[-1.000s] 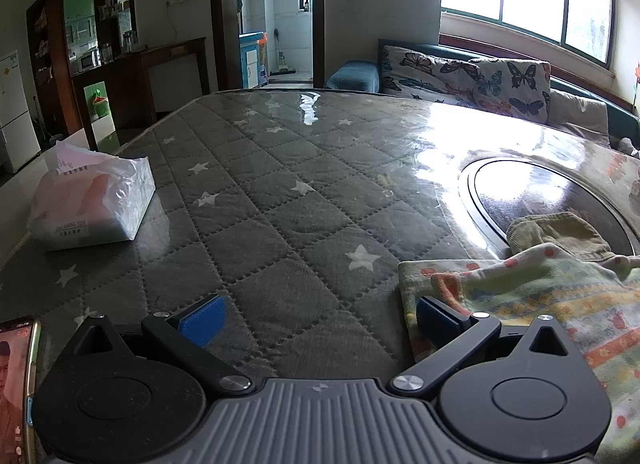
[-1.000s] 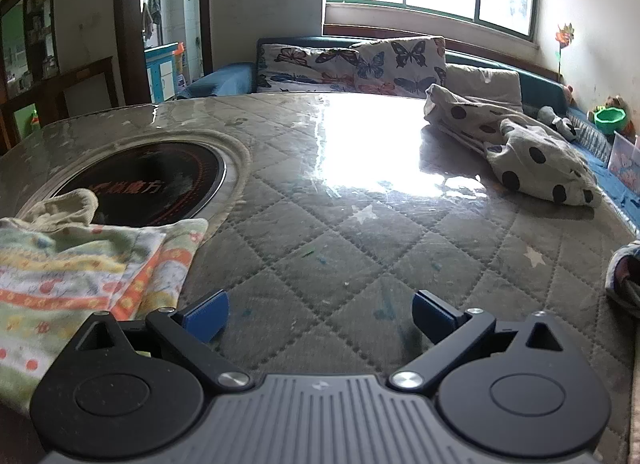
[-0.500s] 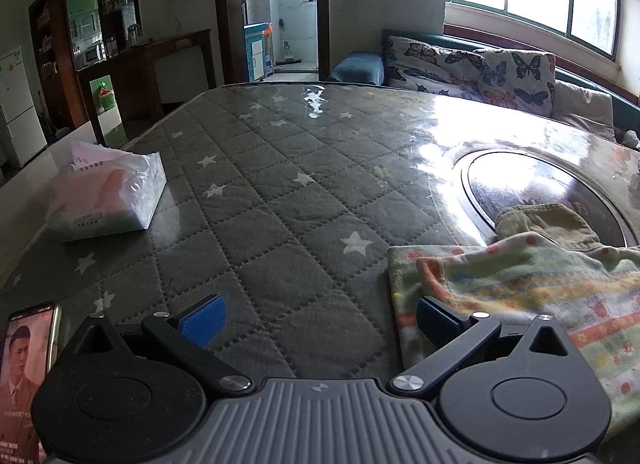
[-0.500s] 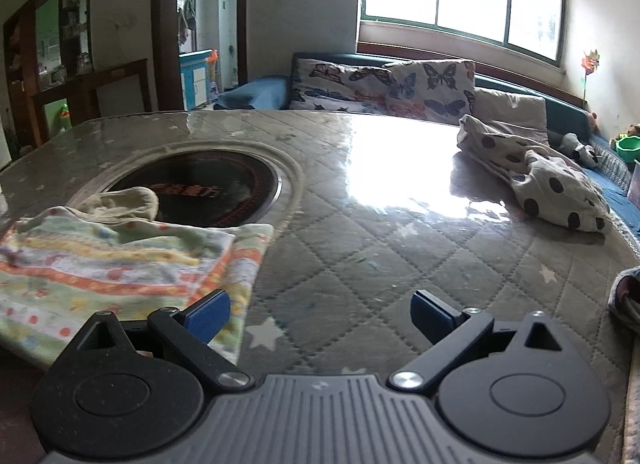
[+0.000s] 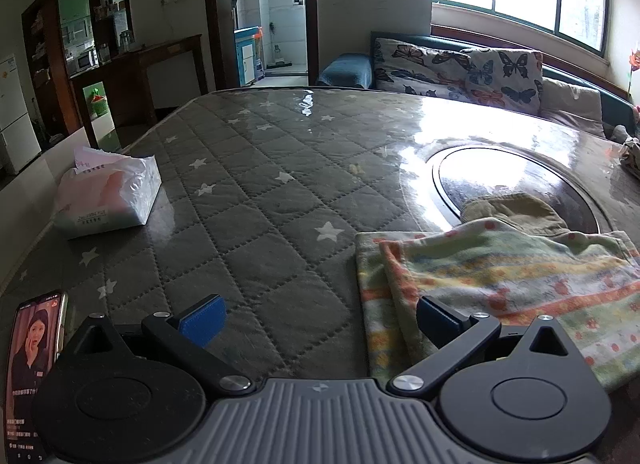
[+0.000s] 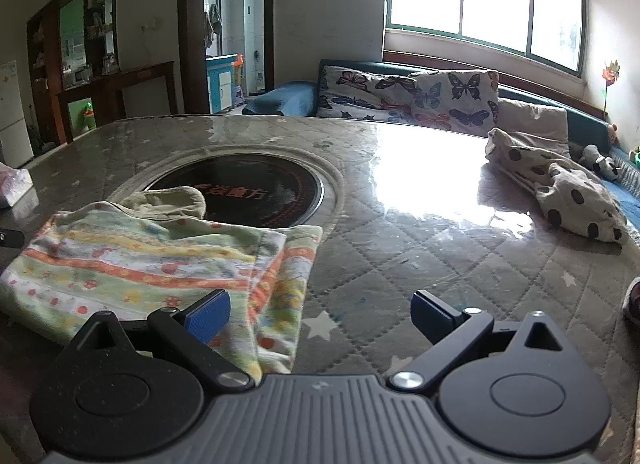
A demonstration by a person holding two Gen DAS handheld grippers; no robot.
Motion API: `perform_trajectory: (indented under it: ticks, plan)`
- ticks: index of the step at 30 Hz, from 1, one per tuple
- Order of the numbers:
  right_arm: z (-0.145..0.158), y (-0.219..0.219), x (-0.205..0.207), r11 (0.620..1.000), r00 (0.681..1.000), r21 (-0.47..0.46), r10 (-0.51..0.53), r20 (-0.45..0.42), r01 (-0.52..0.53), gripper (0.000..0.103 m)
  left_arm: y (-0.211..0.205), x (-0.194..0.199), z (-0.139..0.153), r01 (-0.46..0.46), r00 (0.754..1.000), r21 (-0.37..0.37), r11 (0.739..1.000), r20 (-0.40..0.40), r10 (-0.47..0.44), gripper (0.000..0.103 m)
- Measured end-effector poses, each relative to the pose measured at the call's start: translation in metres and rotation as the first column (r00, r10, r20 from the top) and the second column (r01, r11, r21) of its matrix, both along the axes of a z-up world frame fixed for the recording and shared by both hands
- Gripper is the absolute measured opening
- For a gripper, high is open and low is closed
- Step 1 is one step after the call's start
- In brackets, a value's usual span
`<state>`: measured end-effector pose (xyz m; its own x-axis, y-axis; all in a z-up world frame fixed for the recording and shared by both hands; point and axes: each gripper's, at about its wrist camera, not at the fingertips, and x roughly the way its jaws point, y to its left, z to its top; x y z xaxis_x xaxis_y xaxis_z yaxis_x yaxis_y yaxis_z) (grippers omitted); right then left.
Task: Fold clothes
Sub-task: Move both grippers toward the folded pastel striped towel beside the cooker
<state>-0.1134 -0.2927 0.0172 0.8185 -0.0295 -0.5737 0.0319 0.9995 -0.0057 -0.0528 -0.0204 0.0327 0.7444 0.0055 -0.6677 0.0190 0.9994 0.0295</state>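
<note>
A folded striped garment (image 5: 500, 276) in green, yellow and orange lies on the quilted table, its beige collar (image 5: 512, 209) resting on the dark round hob. My left gripper (image 5: 320, 314) is open at the garment's left edge, with its right finger over the cloth. The right wrist view shows the same garment (image 6: 160, 260) at lower left. My right gripper (image 6: 322, 312) stands open at the garment's right edge, its left finger above the folded hem. Neither gripper holds anything.
A tissue pack (image 5: 108, 199) sits at the table's left and a phone (image 5: 34, 364) lies at the near left corner. A polka-dot garment (image 6: 560, 187) is heaped at the far right. The round hob (image 6: 244, 191) lies mid-table; a sofa runs behind.
Both grippers have drawn back and risen a little, so more of the garment shows. The right gripper has shifted left, over the garment's right hem. Both stay open.
</note>
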Motion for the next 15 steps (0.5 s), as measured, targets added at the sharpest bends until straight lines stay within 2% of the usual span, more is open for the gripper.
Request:
perform_trajectory:
  ticks: [15]
  plan:
    - [0.01,0.027,-0.01,0.997,0.997,-0.022,0.071,0.016,-0.071,0.098,-0.012,-0.015,0.009,0.048,0.999,-0.017,0.999,0.01,-0.048,0.103]
